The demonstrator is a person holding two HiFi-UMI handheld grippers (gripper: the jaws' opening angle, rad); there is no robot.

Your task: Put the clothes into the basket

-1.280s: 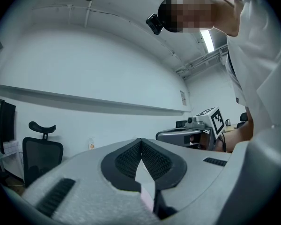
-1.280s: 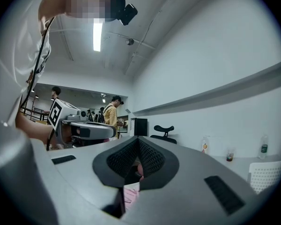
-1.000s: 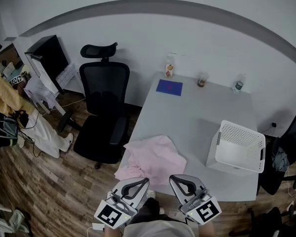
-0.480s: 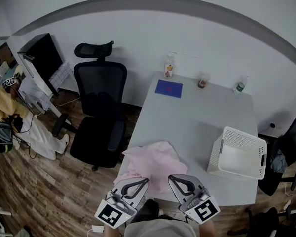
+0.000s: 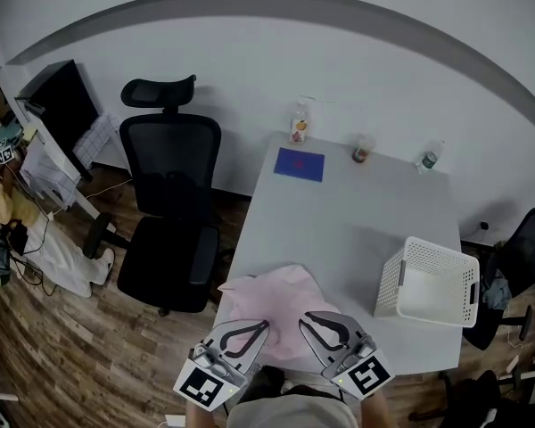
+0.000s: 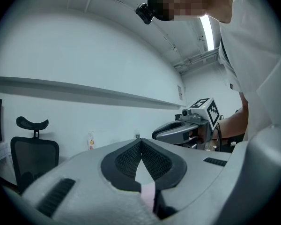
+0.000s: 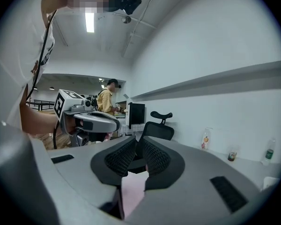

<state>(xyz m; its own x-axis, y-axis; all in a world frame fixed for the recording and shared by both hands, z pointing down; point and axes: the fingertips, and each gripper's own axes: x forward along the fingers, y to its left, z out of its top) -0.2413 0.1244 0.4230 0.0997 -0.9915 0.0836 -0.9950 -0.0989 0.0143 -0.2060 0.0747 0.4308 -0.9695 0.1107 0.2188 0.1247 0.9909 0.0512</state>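
1. Over the last second your left gripper (image 5: pixel 263 326) and right gripper (image 5: pixel 308 317) have come forward and slightly down. Their tips now overlap the near edge of the crumpled pink cloth garment (image 5: pixel 272 301).
2. Both pairs of jaws are together with nothing pinched. Pink shows only through the gap under the pads, so I judge they must open before any grasp.
3. The garment lies soft and rumpled on the near left corner of the smooth grey table (image 5: pixel 339 212). The white perforated plastic basket (image 5: pixel 428 283), rigid and boxy, stands well apart at the right with nothing pink in it.

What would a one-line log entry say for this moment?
left gripper: shut, empty | right gripper: shut, empty | pink cloth: on table, by both grippers | basket: right of cloth, holds no cloth
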